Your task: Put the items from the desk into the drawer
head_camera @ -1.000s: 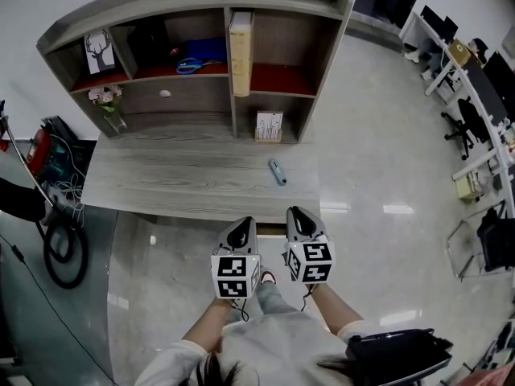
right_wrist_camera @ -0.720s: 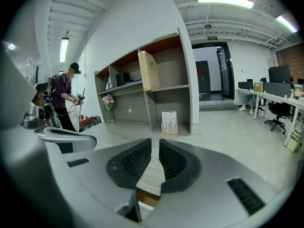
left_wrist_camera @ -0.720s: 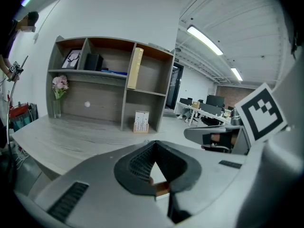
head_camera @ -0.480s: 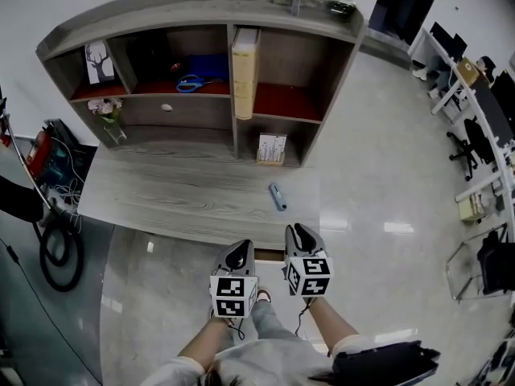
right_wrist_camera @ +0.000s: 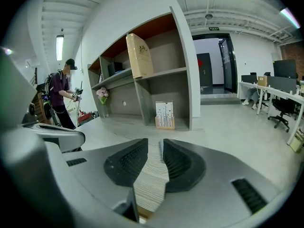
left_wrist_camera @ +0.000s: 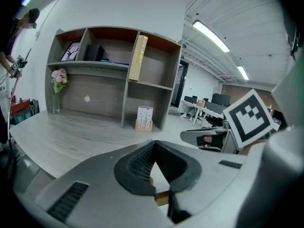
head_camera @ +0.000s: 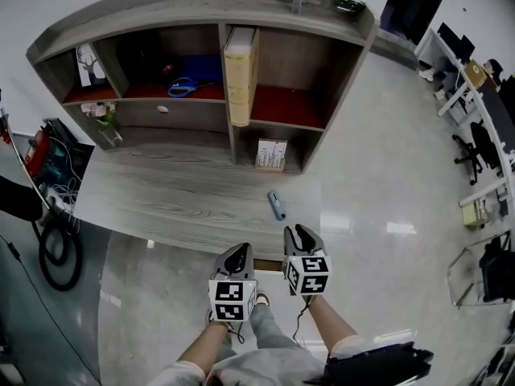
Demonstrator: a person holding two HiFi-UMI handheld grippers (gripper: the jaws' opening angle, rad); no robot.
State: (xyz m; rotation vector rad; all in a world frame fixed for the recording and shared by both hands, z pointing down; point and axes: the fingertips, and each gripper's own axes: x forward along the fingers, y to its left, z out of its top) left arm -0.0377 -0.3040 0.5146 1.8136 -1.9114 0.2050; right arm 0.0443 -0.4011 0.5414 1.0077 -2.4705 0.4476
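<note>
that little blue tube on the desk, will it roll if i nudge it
Probably: the blue tube looks round and lies on its side on the flat desk, so a sideways nudge could roll it. It is small and slim, so likely light and stiff.

The left gripper (head_camera: pixel 239 252) and right gripper (head_camera: pixel 299 233) each have a smooth grey shell that tapers to two jaws. The jaws are lined with black ribbed pads (right_wrist_camera: pixel 126 161), and a dark slotted vent (left_wrist_camera: pixel 69 201) sits on the side. Each carries a white cube (head_camera: pixel 232 296) with black square markers. The person wears pale sleeves (head_camera: pixel 354 347) and grey trousers (head_camera: pixel 269 330).
</note>
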